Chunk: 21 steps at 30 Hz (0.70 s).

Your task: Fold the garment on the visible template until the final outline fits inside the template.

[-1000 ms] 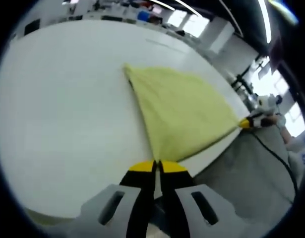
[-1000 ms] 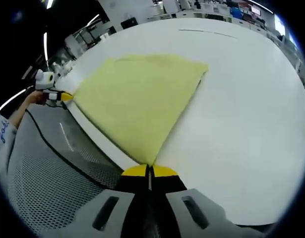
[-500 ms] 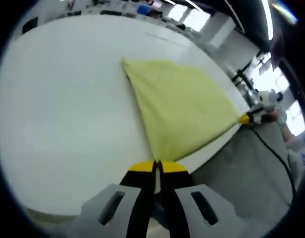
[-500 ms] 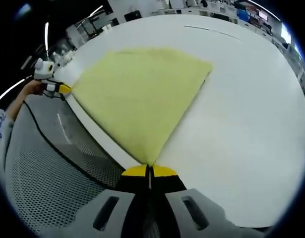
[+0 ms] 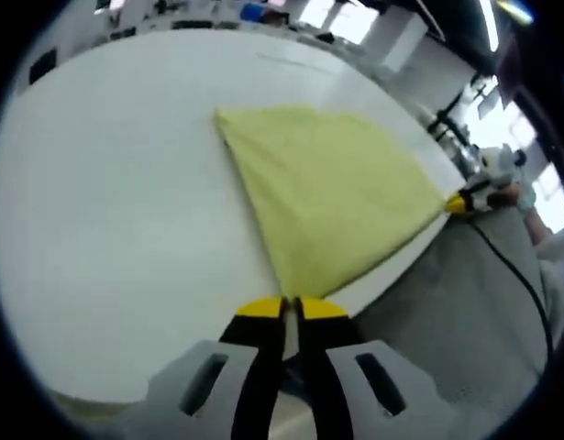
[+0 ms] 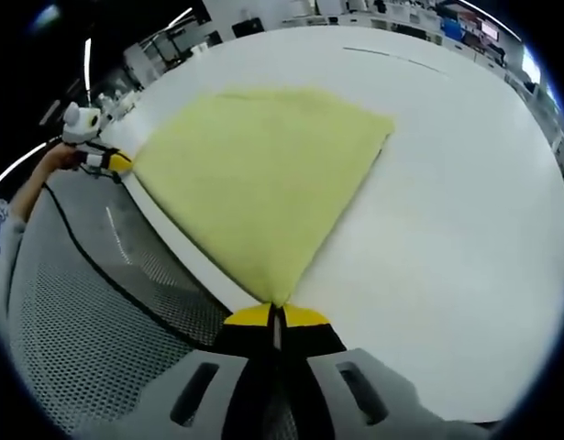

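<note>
A pale yellow garment (image 5: 327, 197) lies flat on the white table (image 5: 107, 202), stretched out from the table's near edge. My left gripper (image 5: 288, 305) is shut on one near corner of it. In the left gripper view the right gripper (image 5: 460, 203) holds the other near corner at the right. The right gripper view shows the same garment (image 6: 263, 174) fanning away from my right gripper (image 6: 275, 313), which is shut on its corner. There the left gripper (image 6: 115, 163) pinches the far-left corner, held by a hand (image 6: 52, 165).
The white table (image 6: 456, 229) stretches wide beyond the cloth, with a thin dark line (image 6: 392, 57) near its far side. A grey mesh surface (image 6: 71, 339) lies below the table edge, crossed by a black cable (image 6: 89, 266). Shelves and lamps stand far behind.
Both views have shifted slightly. The garment stays stretched between the two shut grippers and sits a little further in over the table.
</note>
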### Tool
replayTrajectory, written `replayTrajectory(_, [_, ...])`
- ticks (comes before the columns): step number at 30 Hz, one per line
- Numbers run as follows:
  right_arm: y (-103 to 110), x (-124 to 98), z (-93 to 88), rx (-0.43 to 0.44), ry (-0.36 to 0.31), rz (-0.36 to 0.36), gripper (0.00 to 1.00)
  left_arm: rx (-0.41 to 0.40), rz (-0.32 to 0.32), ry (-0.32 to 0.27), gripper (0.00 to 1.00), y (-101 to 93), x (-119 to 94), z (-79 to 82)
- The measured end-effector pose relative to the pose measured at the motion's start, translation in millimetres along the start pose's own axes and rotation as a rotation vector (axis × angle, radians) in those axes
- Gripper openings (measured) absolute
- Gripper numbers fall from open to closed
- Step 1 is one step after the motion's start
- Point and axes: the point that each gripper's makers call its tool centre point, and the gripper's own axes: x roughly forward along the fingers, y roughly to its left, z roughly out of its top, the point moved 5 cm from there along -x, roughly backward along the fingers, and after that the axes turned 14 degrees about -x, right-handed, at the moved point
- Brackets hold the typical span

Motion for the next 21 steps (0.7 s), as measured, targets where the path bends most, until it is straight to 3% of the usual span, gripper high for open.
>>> replayTrajectory(5, [1.8,-2.1,3.2,0.003,-0.025,-0.013,0.15,0.009,0.011,-0.007,0.21,-3.4,-2.8,4.3])
replayTrajectory(10, [-1.1,-7.2,6.7,-0.019,-0.028,-0.068,0.20,0.050,0.021,-0.030,0.17,-10.2,-7.5,11.8])
replayTrajectory(13, [-1.6,-13.9,14.6,-0.028,-0.054,-0.091,0.24,0.073,0.024,-0.047,0.20,-16.9,-12.7,17.7])
replayTrajectory(17, [0.2,-26.0,26.2,-0.063,-0.084,-0.121,0.29,0.126,0.019,-0.059,0.33,-29.7,-21.2,24.3])
replayTrajectory(21, [5.8,-38.9,34.9,-0.096,-0.101,-0.153,0.38,0.163,0.030,-0.063,0.36,-38.7,-29.7,27.5])
